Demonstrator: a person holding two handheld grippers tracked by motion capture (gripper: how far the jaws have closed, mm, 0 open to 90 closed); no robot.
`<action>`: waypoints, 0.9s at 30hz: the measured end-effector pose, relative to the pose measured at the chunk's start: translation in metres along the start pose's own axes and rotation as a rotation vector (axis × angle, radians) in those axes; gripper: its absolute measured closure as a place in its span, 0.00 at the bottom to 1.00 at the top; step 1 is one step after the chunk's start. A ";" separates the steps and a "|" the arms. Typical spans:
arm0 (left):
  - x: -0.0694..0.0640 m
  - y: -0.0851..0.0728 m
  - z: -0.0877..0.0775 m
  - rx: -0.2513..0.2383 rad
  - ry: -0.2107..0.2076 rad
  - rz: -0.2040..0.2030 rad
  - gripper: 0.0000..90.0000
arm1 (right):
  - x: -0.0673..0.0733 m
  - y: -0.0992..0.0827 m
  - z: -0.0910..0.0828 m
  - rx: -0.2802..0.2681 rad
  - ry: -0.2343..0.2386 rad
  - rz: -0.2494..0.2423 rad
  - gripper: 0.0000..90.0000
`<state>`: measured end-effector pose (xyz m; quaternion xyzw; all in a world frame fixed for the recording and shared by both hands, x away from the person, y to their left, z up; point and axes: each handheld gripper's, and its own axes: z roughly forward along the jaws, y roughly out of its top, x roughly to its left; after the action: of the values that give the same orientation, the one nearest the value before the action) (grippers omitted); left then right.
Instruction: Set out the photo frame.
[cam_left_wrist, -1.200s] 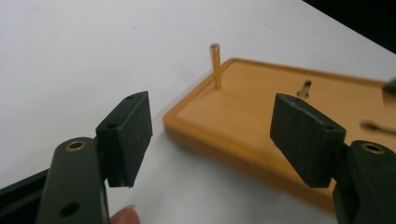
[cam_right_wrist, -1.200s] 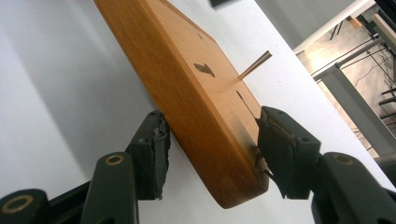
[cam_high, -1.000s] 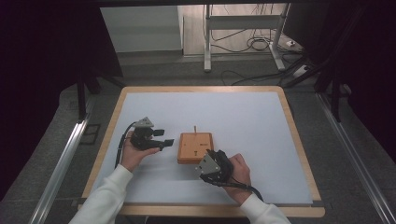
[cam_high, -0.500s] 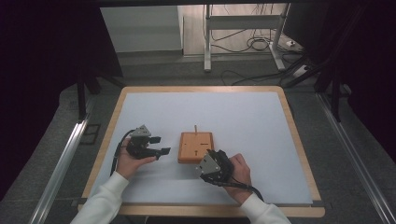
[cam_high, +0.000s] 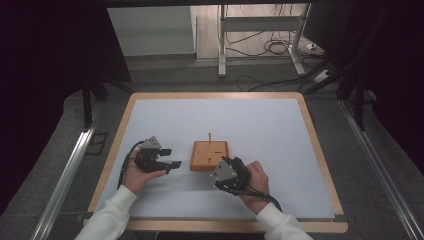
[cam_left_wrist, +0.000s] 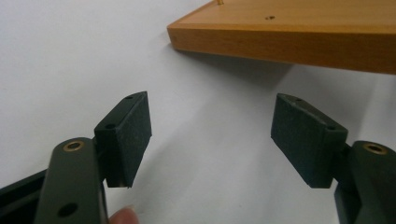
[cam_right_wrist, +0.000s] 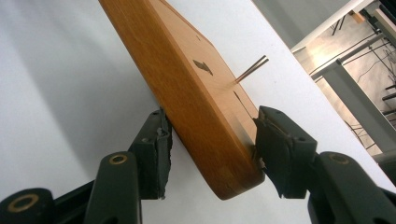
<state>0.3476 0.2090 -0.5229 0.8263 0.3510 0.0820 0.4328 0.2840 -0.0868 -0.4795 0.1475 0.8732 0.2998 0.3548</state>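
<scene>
From above, the wooden block (cam_high: 209, 155) lies near the middle of the white tabletop (cam_high: 250, 120), a thin peg (cam_high: 210, 136) standing at its far edge. The left claw (cam_high: 170, 158) hovers just left of the block; the right claw (cam_high: 223, 172) meets its near right corner.

Left claw view: jaws wide, nothing between them, the block (cam_left_wrist: 299, 32) just ahead.

Right claw view: the right claw (cam_right_wrist: 210, 154) grips the block's (cam_right_wrist: 187, 88) corner.

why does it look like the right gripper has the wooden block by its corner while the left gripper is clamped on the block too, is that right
Partly. The right gripper does clamp the wooden block by its corner, but the left gripper is open, short of the block, with nothing between its pads. The left gripper view shows this.
</scene>
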 end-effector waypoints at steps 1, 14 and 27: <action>-0.001 0.000 0.000 0.003 0.003 0.004 0.31 | -0.001 0.001 0.000 0.003 0.001 -0.004 0.53; 0.003 -0.008 -0.001 0.001 -0.002 -0.018 0.32 | -0.014 0.014 0.002 0.019 0.025 -0.012 0.57; 0.003 -0.009 0.001 0.008 -0.005 -0.020 0.32 | -0.024 0.022 0.003 0.038 0.048 -0.032 0.60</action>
<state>0.3458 0.2134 -0.5310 0.8248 0.3584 0.0745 0.4310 0.3043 -0.0797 -0.4541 0.1331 0.8892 0.2809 0.3357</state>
